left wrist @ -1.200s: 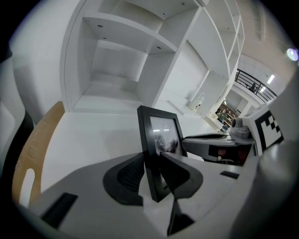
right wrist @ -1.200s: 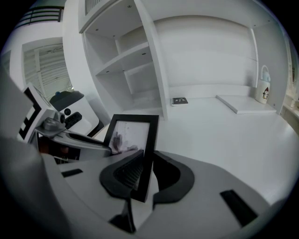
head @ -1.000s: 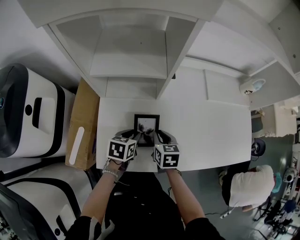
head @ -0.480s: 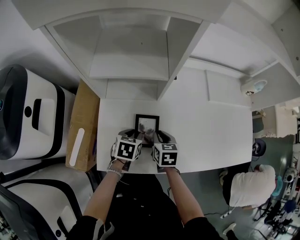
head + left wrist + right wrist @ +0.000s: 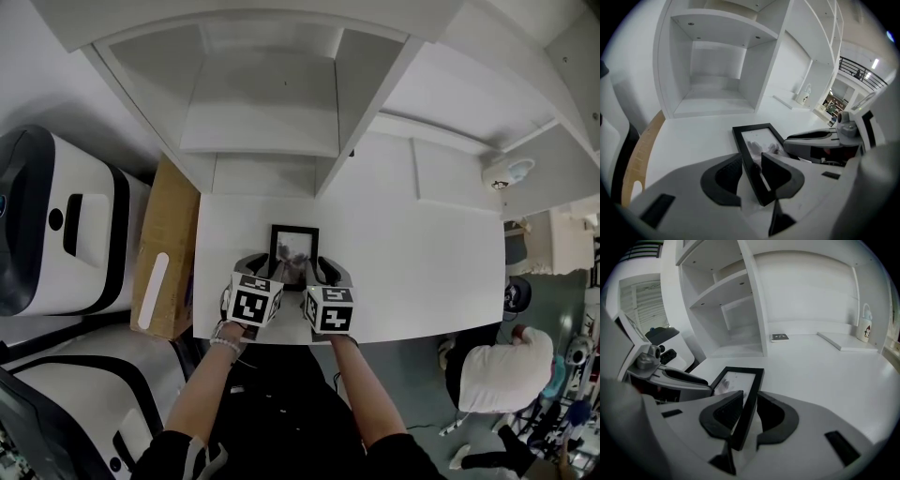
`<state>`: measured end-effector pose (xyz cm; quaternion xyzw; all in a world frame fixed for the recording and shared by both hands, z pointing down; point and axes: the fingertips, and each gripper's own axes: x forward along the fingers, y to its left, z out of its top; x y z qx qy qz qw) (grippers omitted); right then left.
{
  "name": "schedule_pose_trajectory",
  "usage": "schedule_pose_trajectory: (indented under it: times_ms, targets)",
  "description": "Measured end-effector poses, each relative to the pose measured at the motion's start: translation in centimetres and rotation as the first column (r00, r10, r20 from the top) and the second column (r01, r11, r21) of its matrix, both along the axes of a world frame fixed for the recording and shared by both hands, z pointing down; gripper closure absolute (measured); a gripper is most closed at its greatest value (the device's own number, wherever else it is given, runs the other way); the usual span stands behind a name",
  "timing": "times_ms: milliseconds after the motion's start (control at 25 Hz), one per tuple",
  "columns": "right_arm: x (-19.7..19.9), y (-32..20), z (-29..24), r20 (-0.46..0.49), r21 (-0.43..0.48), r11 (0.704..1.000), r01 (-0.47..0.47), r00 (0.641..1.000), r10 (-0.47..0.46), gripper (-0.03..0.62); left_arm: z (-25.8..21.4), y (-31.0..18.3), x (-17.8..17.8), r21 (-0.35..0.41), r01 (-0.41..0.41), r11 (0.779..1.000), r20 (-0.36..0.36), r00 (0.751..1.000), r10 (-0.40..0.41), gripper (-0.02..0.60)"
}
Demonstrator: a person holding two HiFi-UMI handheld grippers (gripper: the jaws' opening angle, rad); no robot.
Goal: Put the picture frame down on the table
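Black-railed picture frame (image 5: 293, 251) lies on the white table (image 5: 422, 272), in front of the shelf unit (image 5: 272, 122) and well out from it, long side running toward the unit. Jaws of the left gripper (image 5: 750, 161) have just been opening and now stand wide, the frame's left rail between them and, as far as I can judge, no pad pressing. Jaws of the right gripper (image 5: 749, 399) have also just been opening and are parted round the right rail. Its inner pad sits very close to that rail. Risk: both grippers straddle a rail, so drawing back on a slant could snag one and drag the frame away from the shelf unit, toward the table's front edge, or tip it up. Not resolved: whether the frame's back rests fully flat, since its underside is hidden. The marker cubes (image 5: 328, 309) cover its near end in the head view. The picture under the glass is too blurred to read.
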<state>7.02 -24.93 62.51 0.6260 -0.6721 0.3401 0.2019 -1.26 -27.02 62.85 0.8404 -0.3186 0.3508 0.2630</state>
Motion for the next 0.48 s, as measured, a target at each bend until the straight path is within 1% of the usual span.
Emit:
schedule_pose_trajectory:
  times_ms: [120, 200, 280, 400, 480]
  targets:
    - [0.2, 0.0, -0.9, -0.030, 0.025, 1.000, -0.003, 1.000, 0.003, 0.517, -1.1, -0.1, -0.3, 0.063, -0.026, 0.998, -0.006, 1.000, 0.027, 0.466]
    - [0.4, 0.1, -1.9, -0.048, 0.058, 0.998, -0.005, 0.999, 0.008, 0.517, -1.9, -0.2, -0.8, 0.106, -0.028, 0.994, -0.007, 1.000, 0.029, 0.469]
    - [0.6, 0.2, -3.1, -0.061, 0.094, 0.996, -0.004, 0.998, 0.009, 0.519, -3.3, -0.3, -1.2, 0.155, -0.015, 0.988, -0.009, 1.000, 0.016, 0.512]
    - [0.9, 0.3, -5.2, -0.084, 0.152, 0.988, -0.006, 0.996, 0.019, 0.568, -5.7, -0.5, -1.7, 0.238, 0.002, 0.971, -0.021, 1.000, 0.003, 0.580]
    - [1.0, 0.8, -6.6, -0.099, 0.187, 0.982, -0.003, 0.995, 0.022, 0.592, -7.0, 0.0, -1.6, 0.263, -0.005, 0.965, -0.039, 0.999, 0.015, 0.580]
